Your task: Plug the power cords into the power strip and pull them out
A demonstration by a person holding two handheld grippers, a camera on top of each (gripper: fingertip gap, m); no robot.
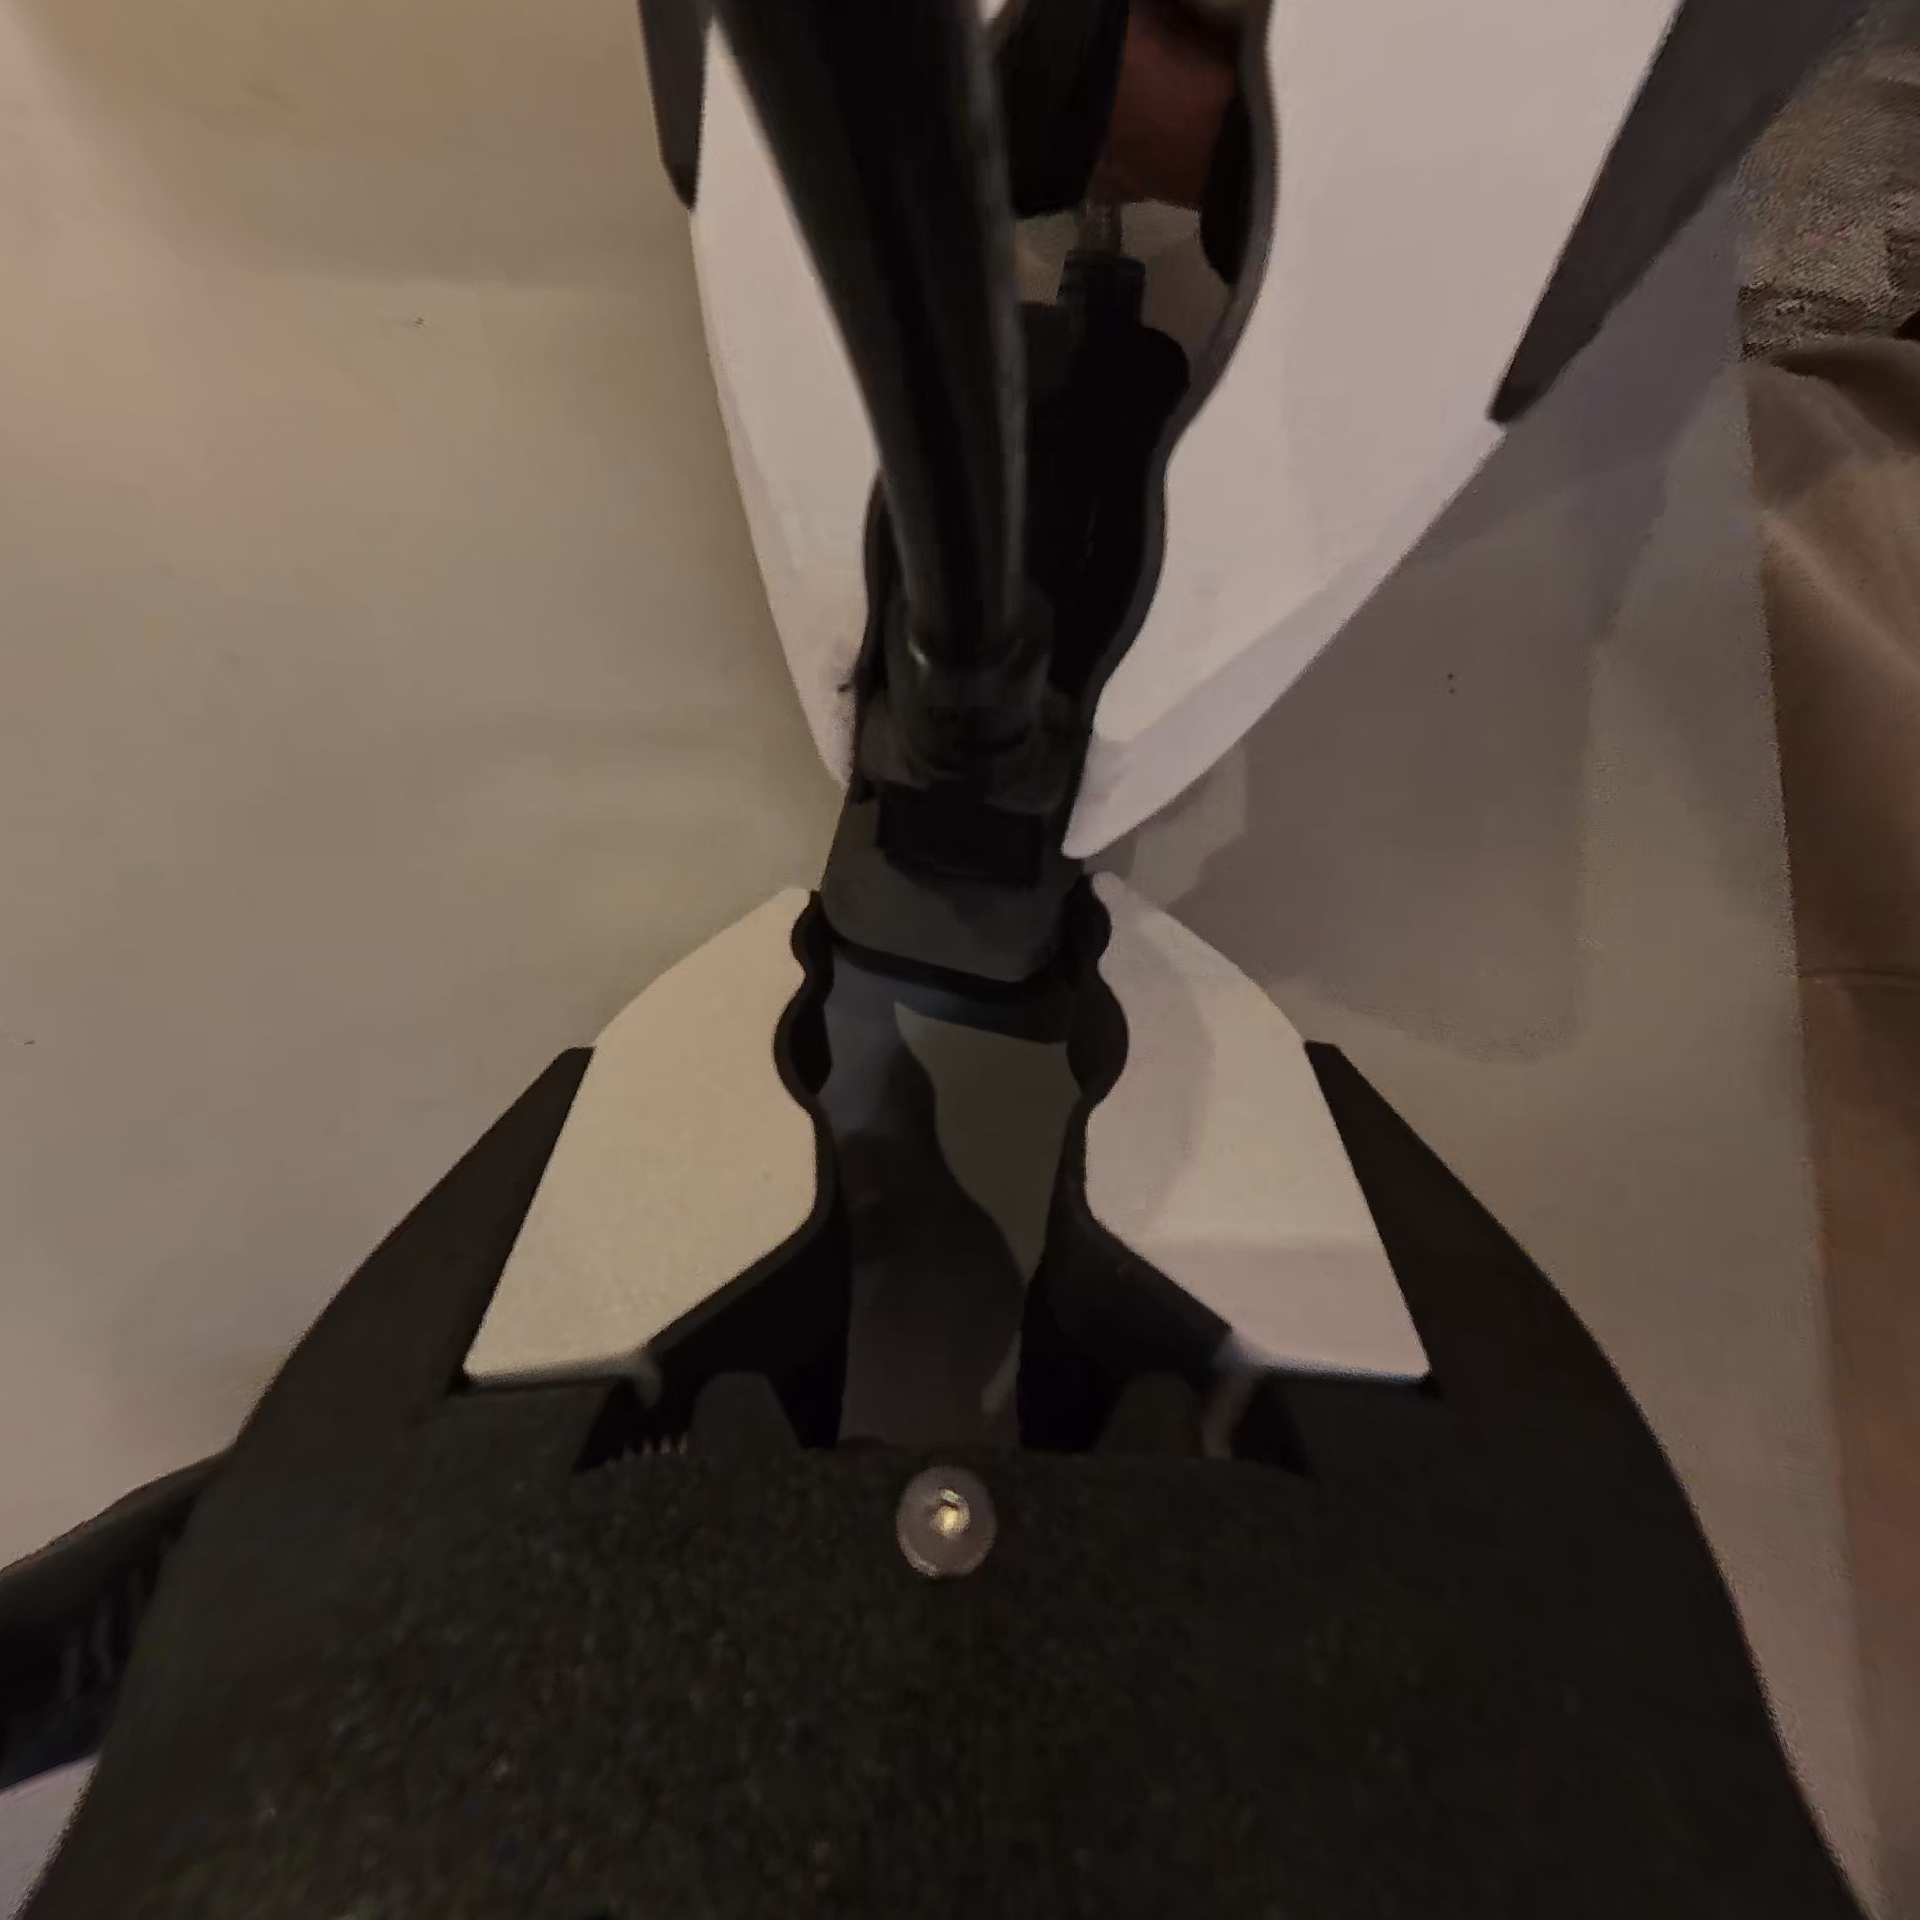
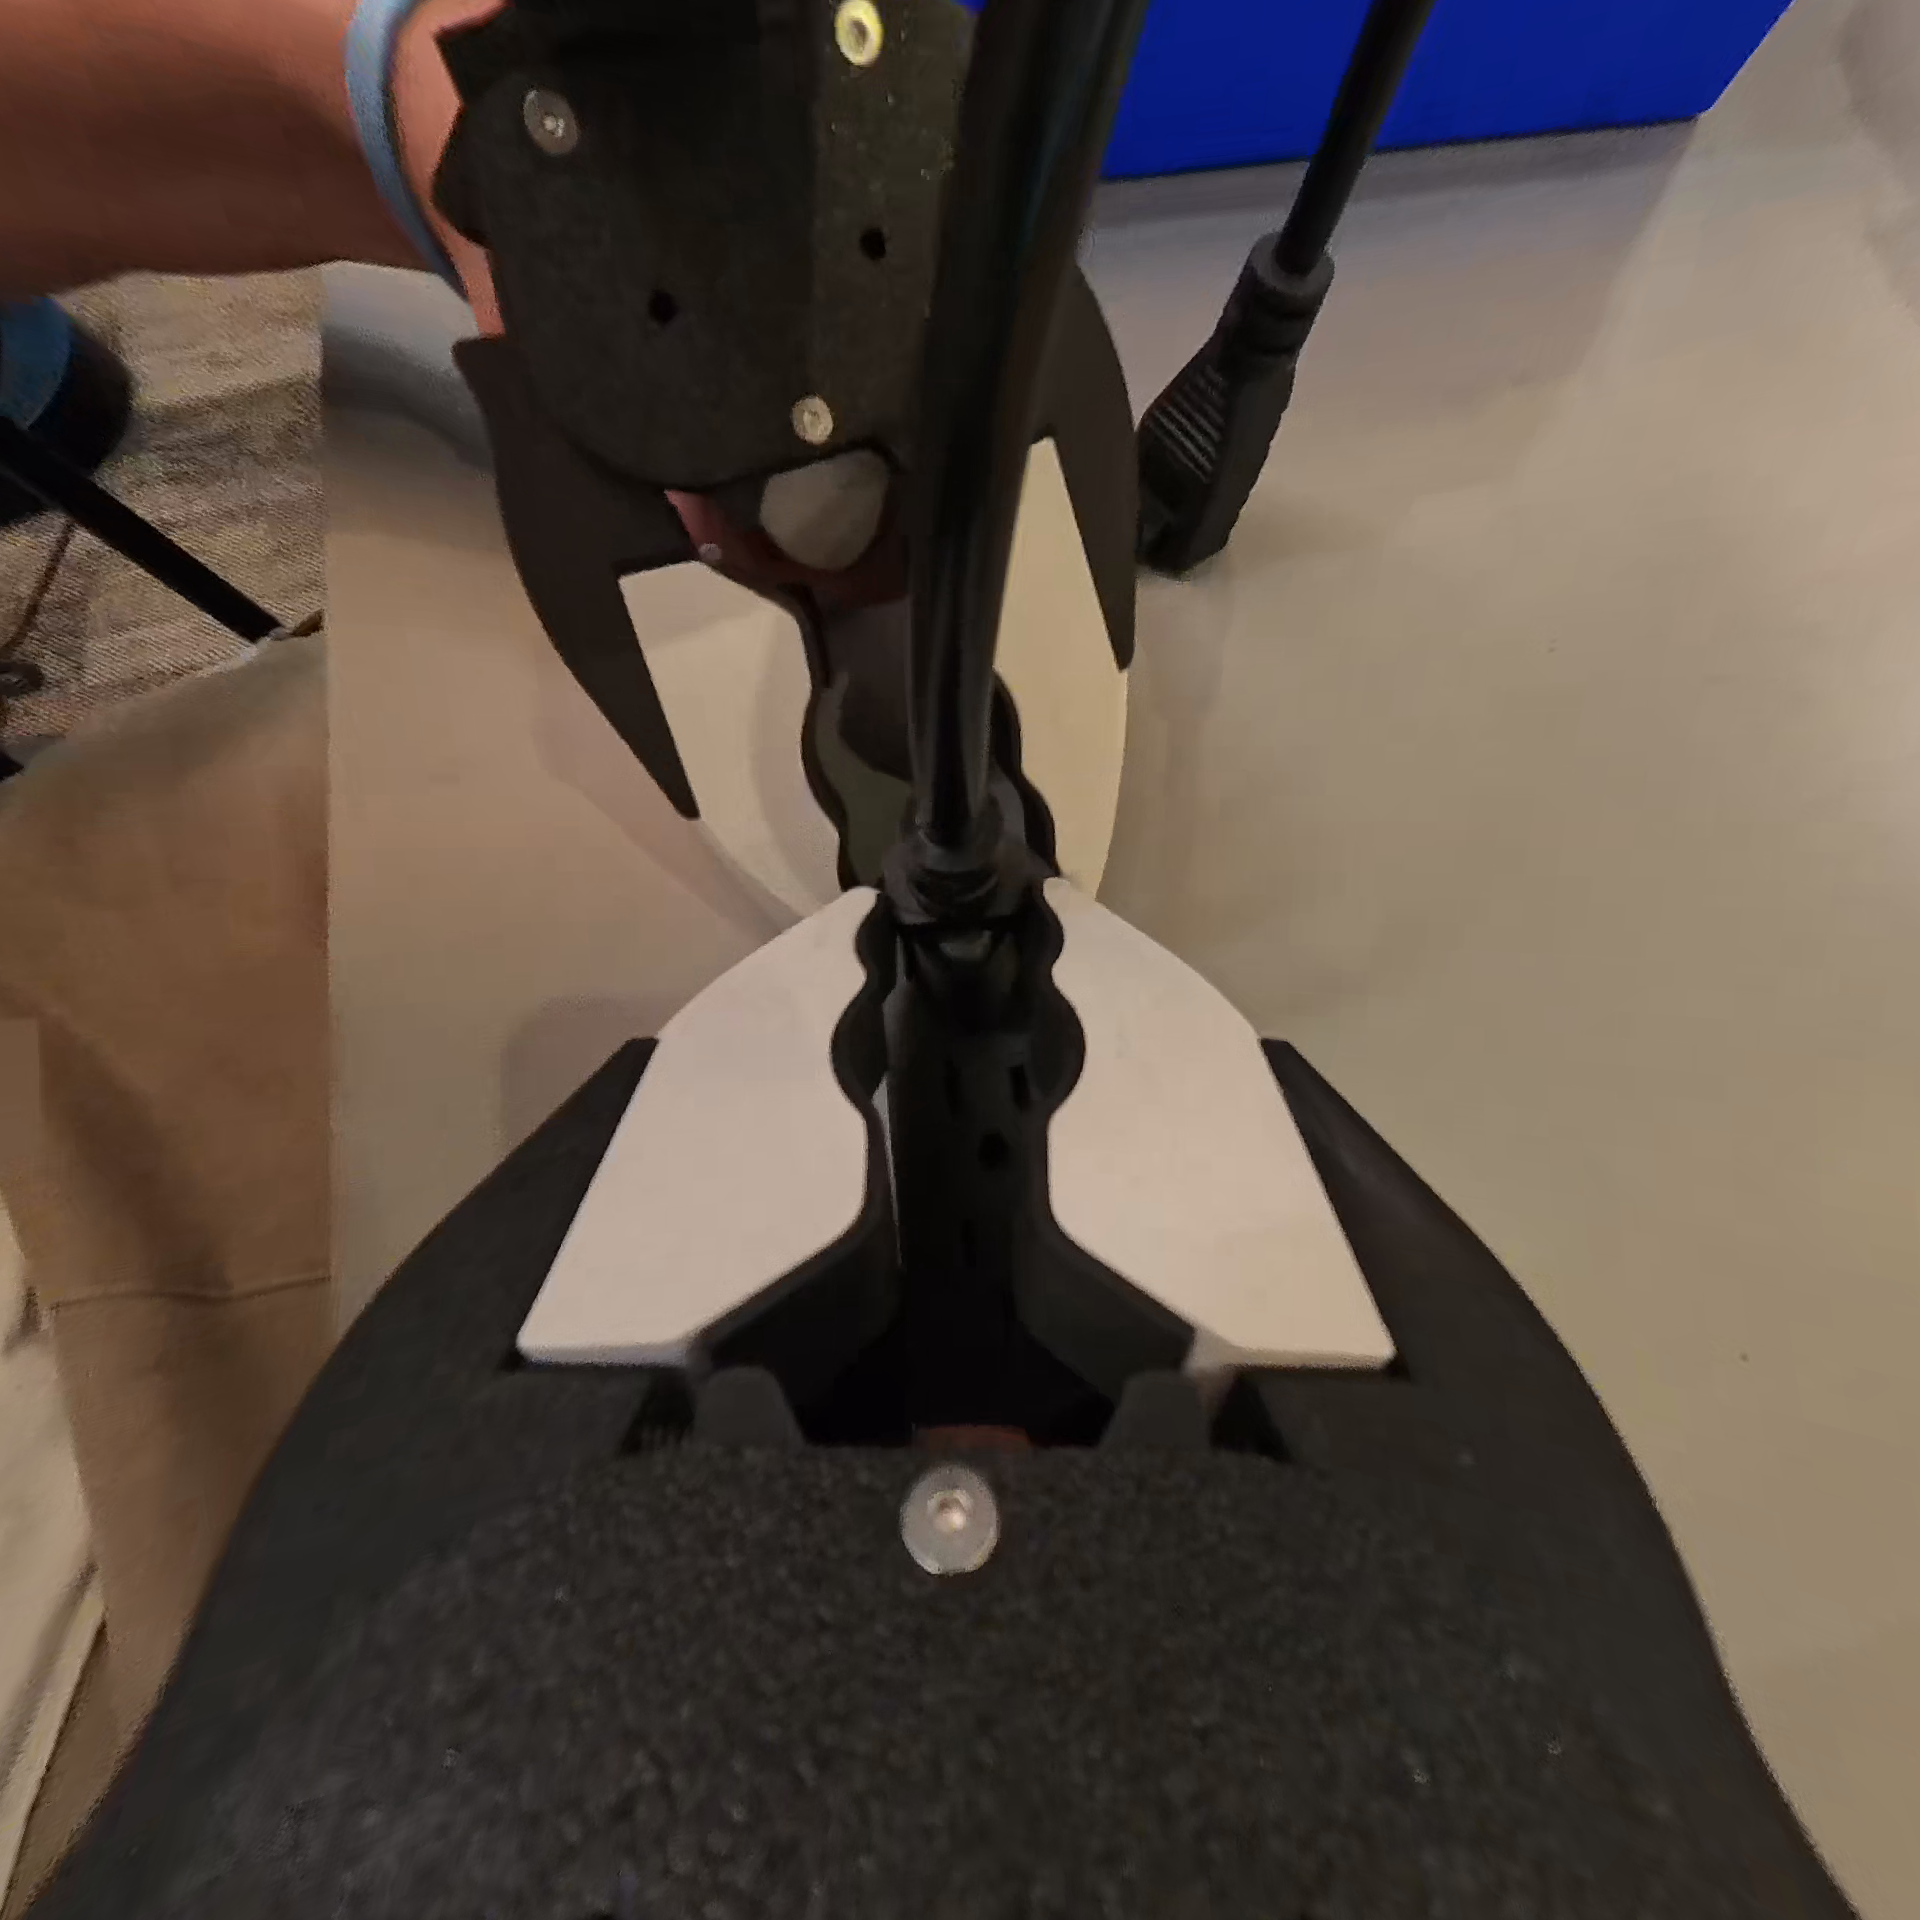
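My left gripper [image 1: 948, 935] and right gripper [image 2: 956, 914] meet tip to tip above a beige table [image 2: 1558, 831]. The left gripper is shut on a dark grey plug body [image 1: 935, 914]. The right gripper is shut on the black ribbed plug end [image 2: 951, 894] where a black cord [image 2: 966, 520] rises from it. The cord [image 1: 935, 364] also runs up the middle of the left wrist view, between the right gripper's [image 1: 966, 769] white fingers [image 1: 1299, 520]. The left gripper [image 2: 935, 831] faces me in the right wrist view, held by a hand [image 2: 156, 156]. I cannot make out the power strip.
A second black plug [image 2: 1221, 416] with its cord stands on the table to the right of the grippers. A blue object [image 2: 1455, 73] lies at the table's far edge. Beige fabric [image 2: 156, 987] and grey carpet [image 2: 208, 416] lie beyond the table's left edge. Some 4 cm of space lies between my two pairs of fingers.
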